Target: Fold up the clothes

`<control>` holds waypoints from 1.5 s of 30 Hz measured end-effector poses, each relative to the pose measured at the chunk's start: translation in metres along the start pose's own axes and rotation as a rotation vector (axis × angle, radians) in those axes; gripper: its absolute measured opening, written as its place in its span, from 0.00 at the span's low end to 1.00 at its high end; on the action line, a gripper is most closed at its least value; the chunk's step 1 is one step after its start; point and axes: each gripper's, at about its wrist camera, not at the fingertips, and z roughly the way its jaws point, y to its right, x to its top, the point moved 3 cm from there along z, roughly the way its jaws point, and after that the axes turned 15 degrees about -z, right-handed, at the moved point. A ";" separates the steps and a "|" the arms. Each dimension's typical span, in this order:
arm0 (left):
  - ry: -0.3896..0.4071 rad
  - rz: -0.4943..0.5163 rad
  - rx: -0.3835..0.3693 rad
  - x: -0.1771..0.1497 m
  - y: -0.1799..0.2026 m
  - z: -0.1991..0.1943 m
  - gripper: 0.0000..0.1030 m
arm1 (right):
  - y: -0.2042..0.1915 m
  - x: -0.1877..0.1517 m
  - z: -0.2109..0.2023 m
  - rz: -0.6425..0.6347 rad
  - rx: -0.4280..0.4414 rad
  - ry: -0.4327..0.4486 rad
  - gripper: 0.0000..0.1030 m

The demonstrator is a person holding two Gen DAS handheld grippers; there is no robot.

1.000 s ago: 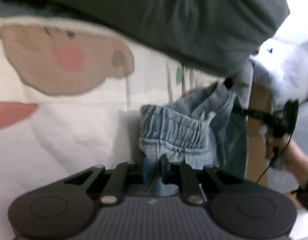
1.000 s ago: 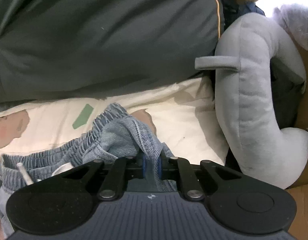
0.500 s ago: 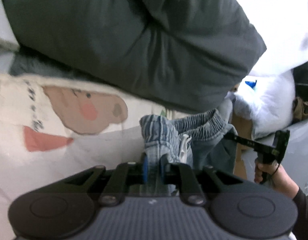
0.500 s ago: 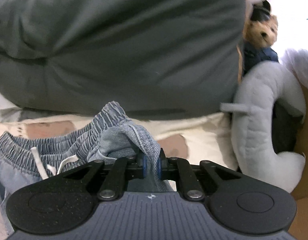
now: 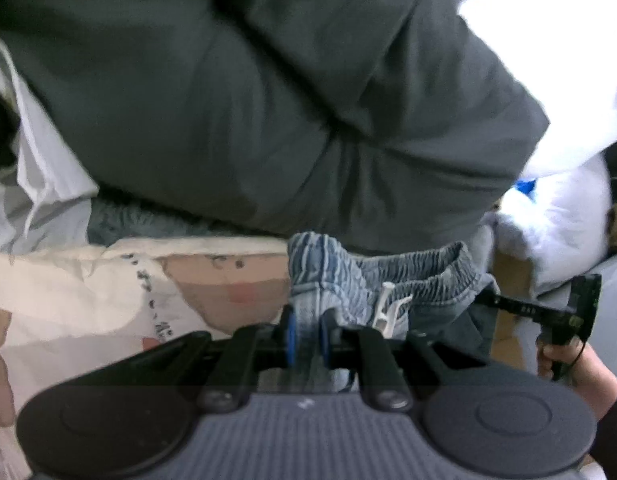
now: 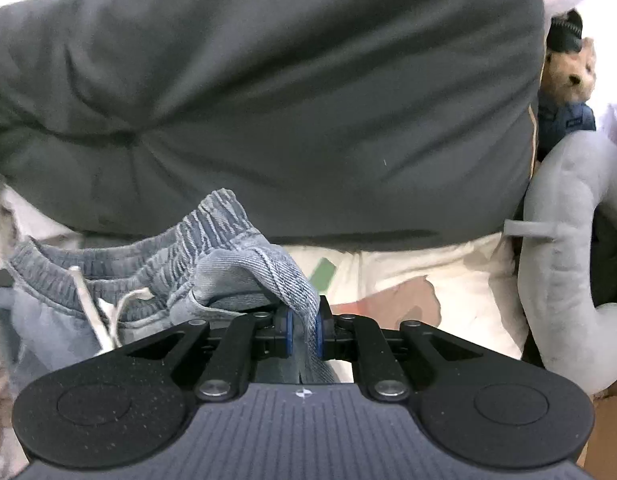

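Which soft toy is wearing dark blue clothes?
The small tan teddy bear at the far right, above the plain curved grey plush toy. Only the bear has a dark blue top.

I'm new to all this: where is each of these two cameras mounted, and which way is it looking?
Left wrist view: sits on the left claw, looking along its fingers at the denim shorts it pinches; the person's right hand shows holding the right claw.
Right wrist view: sits on the right claw, shut on the shorts' other waistband end; only the claw shows.
Both share the shorts, dark grey pillow and printed sheet.
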 end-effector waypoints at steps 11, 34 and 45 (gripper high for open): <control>-0.050 0.064 0.183 0.002 -0.055 0.076 0.13 | 0.023 -0.032 0.077 0.134 -0.069 -0.069 0.26; -0.043 -0.011 0.150 0.004 -0.068 0.088 0.07 | -0.040 -0.012 0.117 0.025 -0.022 0.113 0.35; -0.011 -0.008 0.238 0.016 -0.074 0.089 0.08 | -0.036 -0.043 0.169 0.028 -0.066 -0.048 0.33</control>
